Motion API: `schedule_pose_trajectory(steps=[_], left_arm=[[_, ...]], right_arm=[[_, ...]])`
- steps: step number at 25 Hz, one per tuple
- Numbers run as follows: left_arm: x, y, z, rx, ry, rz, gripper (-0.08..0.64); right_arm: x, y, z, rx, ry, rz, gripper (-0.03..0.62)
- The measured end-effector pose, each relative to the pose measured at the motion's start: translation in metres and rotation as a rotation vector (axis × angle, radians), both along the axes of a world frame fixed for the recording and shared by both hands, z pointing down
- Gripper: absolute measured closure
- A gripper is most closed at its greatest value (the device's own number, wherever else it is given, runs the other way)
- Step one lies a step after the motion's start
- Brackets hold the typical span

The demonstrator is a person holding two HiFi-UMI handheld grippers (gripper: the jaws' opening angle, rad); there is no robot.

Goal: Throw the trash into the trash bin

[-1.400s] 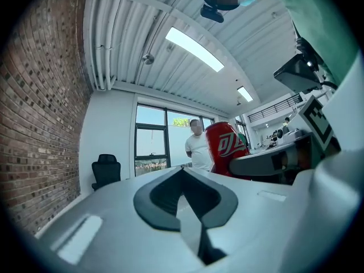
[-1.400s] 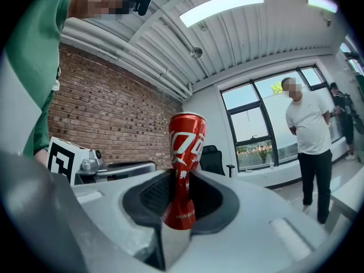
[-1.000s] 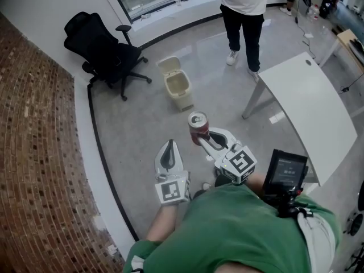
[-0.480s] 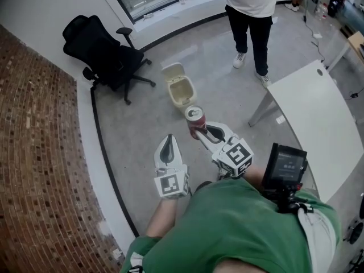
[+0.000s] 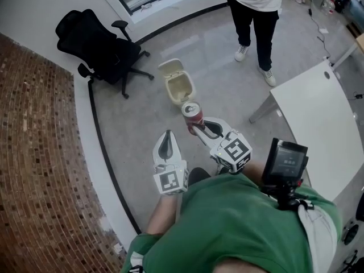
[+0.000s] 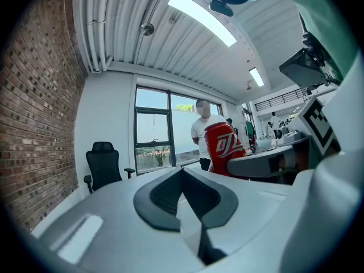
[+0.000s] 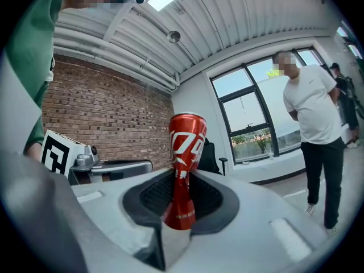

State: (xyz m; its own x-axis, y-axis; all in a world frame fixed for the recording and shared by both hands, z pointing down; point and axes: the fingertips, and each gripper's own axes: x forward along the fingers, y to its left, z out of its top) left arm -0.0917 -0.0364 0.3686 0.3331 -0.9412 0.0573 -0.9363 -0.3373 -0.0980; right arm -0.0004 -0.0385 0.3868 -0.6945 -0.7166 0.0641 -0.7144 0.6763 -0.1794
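A red soda can (image 5: 192,114) stands upright between the jaws of my right gripper (image 5: 197,127), which is shut on it. In the right gripper view the can (image 7: 186,152) is pinched and dented at its waist between the dark pads (image 7: 211,201). The beige trash bin (image 5: 181,89) stands on the floor just beyond the can, its lid flipped open. My left gripper (image 5: 166,138) hangs to the left of the can, shut with nothing in it; its pads (image 6: 200,193) meet. The can (image 6: 224,149) also shows in the left gripper view, at the right.
A black office chair (image 5: 100,46) stands left of the bin by the brick wall (image 5: 40,152). A person in a white top (image 5: 257,7) stands behind the bin to the right. A white table (image 5: 321,124) fills the right side. Windows line the far wall.
Both grippers and the can have moved forward toward the bin, which now lies just beyond the can. The grip on the can is unchanged.
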Motion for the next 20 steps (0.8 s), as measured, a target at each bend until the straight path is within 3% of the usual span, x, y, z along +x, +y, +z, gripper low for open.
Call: schedule_pose_trajectory(steps=[7, 20], left_arm=[[-0.010, -0.040, 0.011, -0.026, 0.003, 0.015, 0.557], [-0.035, -0.150, 0.010, -0.022, 0.060, 0.140, 0.557]], right_arm=[[-0.010, -0.036, 0.011, -0.026, 0.011, 0.018, 0.517], [-0.033, -0.131, 0.006, -0.027, 0.088, 0.137, 0.517]])
